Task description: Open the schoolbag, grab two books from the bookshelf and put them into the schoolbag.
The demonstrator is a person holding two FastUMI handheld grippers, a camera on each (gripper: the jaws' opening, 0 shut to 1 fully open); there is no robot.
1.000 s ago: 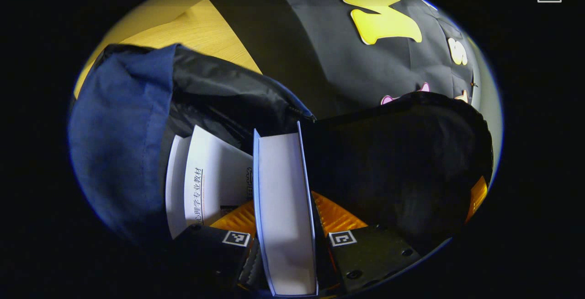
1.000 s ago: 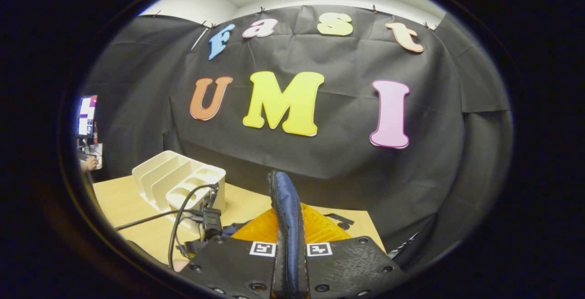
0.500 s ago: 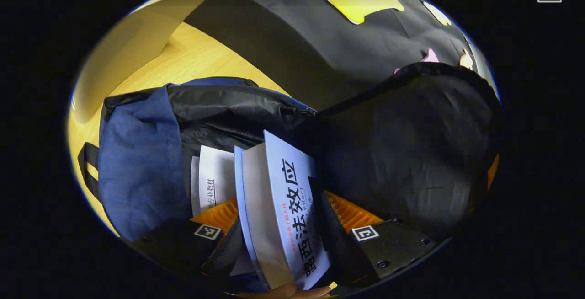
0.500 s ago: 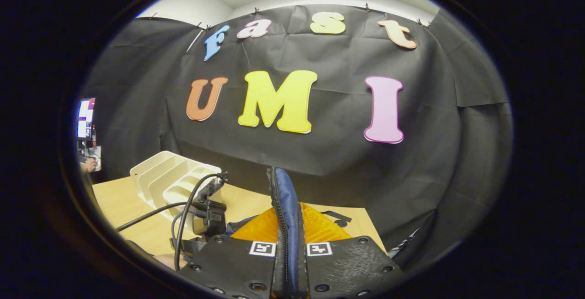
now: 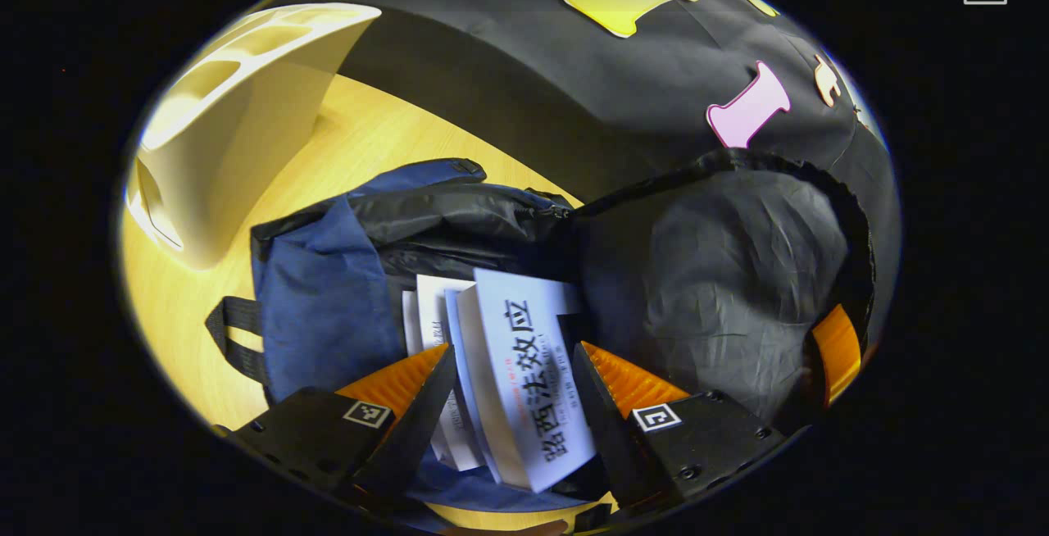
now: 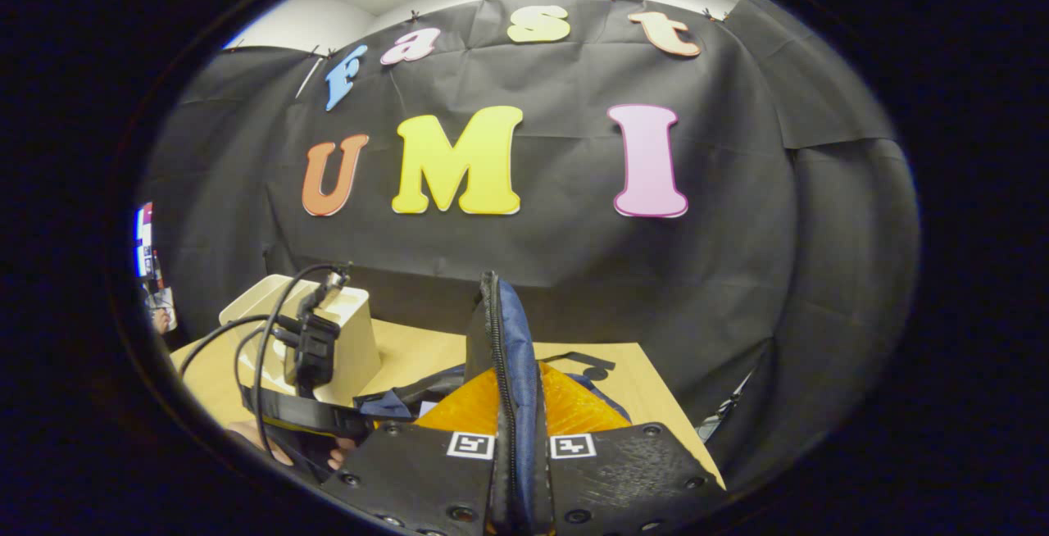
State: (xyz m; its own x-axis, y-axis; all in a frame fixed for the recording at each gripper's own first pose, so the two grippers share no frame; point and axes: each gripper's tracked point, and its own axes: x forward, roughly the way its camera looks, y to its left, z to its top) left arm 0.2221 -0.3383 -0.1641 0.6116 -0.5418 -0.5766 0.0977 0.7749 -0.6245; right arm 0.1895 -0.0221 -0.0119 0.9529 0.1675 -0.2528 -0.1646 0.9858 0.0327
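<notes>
The blue schoolbag [image 5: 320,298] lies open on the wooden table [image 5: 352,134]. Two books stand in its mouth: a white one [image 5: 430,315] and, leaning beside it, a pale blue one [image 5: 524,356]. My left gripper [image 5: 515,349] hovers just above them, open, its fingers spread to either side of the pale blue book without pressing it. In the right gripper view, my right gripper [image 6: 516,368] is shut on the bag's blue zippered flap [image 6: 508,331] and holds it upright. The flap's black lining [image 5: 737,274] rises at the right of the left gripper view.
The cream bookshelf [image 5: 229,110] stands on the table beyond the bag, with no books in its visible slots. The right gripper view shows it [image 6: 352,339] behind the left gripper's cabled body [image 6: 307,347] and the hand [image 6: 254,446] holding it. The table's right edge [image 6: 656,388] lies close.
My left gripper has opened and drawn back out of the bag. The pale blue book left its fingers and tipped over beside the white one. My right gripper still holds the flap.
</notes>
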